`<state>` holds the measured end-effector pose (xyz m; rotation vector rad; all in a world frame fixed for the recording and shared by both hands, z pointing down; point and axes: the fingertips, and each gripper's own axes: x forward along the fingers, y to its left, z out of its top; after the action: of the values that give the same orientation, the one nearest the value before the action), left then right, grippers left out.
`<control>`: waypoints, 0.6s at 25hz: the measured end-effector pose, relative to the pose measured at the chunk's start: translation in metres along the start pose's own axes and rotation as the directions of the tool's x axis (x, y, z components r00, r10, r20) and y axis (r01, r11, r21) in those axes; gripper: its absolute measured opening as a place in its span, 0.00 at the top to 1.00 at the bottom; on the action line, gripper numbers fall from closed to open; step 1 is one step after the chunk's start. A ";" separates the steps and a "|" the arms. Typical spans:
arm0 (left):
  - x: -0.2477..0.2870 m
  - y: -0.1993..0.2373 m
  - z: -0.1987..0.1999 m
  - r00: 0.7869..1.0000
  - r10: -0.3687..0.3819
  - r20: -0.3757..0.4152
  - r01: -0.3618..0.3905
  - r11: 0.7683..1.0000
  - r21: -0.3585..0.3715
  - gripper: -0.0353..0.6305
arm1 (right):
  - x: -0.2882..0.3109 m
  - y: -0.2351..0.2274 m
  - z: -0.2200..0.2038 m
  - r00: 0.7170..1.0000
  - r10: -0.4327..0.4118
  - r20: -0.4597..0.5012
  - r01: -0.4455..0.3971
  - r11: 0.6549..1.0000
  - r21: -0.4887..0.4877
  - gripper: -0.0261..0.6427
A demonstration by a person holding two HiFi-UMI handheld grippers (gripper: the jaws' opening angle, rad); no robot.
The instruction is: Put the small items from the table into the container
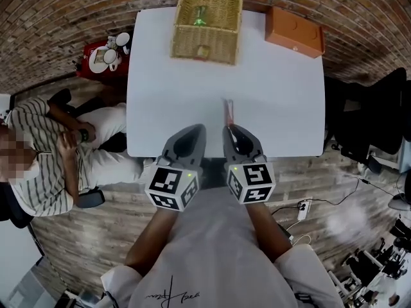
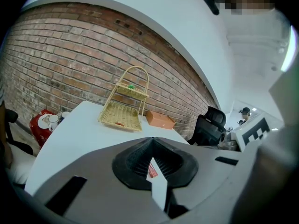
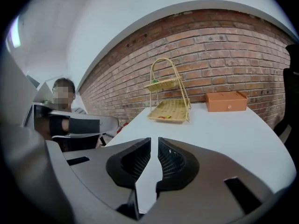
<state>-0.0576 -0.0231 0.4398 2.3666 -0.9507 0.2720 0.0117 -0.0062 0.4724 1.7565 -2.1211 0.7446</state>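
A thin red item (image 1: 228, 111) lies on the white table (image 1: 282, 101) near its front edge, just ahead of my right gripper (image 1: 228, 129). In the left gripper view the red item (image 2: 152, 170) shows through the slit under the jaws. My left gripper (image 1: 198, 128) hangs beside the right one over the table's front edge. Both are shut and hold nothing, as their own views show for the left gripper (image 2: 152, 140) and the right gripper (image 3: 154, 140). The two-tier wicker basket (image 1: 207, 18) stands at the far edge with a green item (image 1: 200, 19) above and a red-yellow one (image 1: 203, 50) below.
An orange box (image 1: 294, 32) sits at the table's far right corner. A seated person in a striped shirt (image 1: 45, 165) is at the left, near a red stand with cups (image 1: 106, 56). A black office chair (image 1: 372, 114) stands right of the table.
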 end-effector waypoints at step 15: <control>0.005 0.013 -0.011 0.999 0.015 -0.052 -0.016 1.000 -0.014 0.93 | 0.033 -0.031 -0.047 0.993 -0.066 -0.101 0.071 0.996 0.053 0.93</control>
<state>-0.0624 -0.0274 0.4567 2.3286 -0.9442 0.3303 0.0296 -0.0111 0.5354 1.7725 -1.9836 0.8629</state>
